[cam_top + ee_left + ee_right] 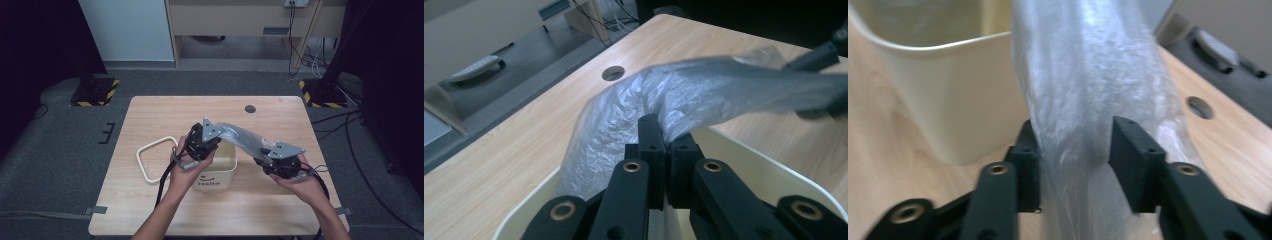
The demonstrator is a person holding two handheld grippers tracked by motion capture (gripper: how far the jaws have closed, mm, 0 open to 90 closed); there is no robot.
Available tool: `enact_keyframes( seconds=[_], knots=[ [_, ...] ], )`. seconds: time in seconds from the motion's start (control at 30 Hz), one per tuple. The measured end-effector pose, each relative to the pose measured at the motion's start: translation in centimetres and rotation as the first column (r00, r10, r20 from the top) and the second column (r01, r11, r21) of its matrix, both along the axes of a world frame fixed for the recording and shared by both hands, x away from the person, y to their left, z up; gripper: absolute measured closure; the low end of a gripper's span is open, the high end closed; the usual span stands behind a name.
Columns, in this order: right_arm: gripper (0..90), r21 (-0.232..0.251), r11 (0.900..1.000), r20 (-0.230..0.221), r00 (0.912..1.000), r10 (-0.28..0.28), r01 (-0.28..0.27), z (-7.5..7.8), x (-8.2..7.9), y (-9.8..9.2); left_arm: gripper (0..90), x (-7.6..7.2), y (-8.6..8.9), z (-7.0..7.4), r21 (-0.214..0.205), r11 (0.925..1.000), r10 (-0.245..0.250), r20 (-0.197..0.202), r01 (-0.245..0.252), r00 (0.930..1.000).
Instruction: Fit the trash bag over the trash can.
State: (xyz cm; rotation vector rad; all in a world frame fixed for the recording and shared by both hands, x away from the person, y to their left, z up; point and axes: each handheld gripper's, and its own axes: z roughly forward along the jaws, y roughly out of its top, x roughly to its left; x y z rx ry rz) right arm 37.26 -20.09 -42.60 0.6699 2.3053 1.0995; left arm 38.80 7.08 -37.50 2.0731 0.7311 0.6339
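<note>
A grey translucent plastic bag [242, 137] stretches in the air between my two grippers, above a cream bin [220, 174] marked "Hello". My left gripper [216, 140] hangs over the bin's left side. In the left gripper view its jaws [663, 135] are shut on a pinch of the bag [704, 90], above the bin's rim [774, 167]. My right gripper [261, 159] sits to the right of the bin. In the right gripper view its jaws [1075, 145] press both sides of the bunched bag [1083, 75], with the bin's wall [948, 95] at the left.
A white rectangular ring [156, 143] lies flat on the wooden table left of the bin. A round cable hole [250, 108] sits near the table's far edge. Grey floor and dark stands surround the table.
</note>
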Motion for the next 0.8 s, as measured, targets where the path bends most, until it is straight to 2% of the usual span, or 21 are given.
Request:
enact_keyframes(
  seconds=[0.2, 0.47, 0.8],
  knots=[
    [81.5, 0.033, 0.9980, 0.046, 0.9974, -0.056, 0.055, 1.5, 0.2, -0.7, 87.7, -0.9, 0.1, -0.5, -0.009, 0.9997, -0.022, 0.007, 0.022, 0.9997],
    [86.4, 0.070, 0.9950, 0.086, 0.9932, -0.078, 0.072, 3.2, 0.2, -1.1, 88.1, -1.6, -0.2, -1.3, 0.003, 0.9989, -0.046, -0.008, 0.046, 0.9989],
    [87.9, 0.088, 0.9950, 0.119, 0.9912, -0.058, 0.048, 5.4, 0.5, 0.3, 87.1, -1.7, -0.5, -2.6, 0.060, 0.9961, -0.062, -0.035, 0.064, 0.9974]
  ],
)
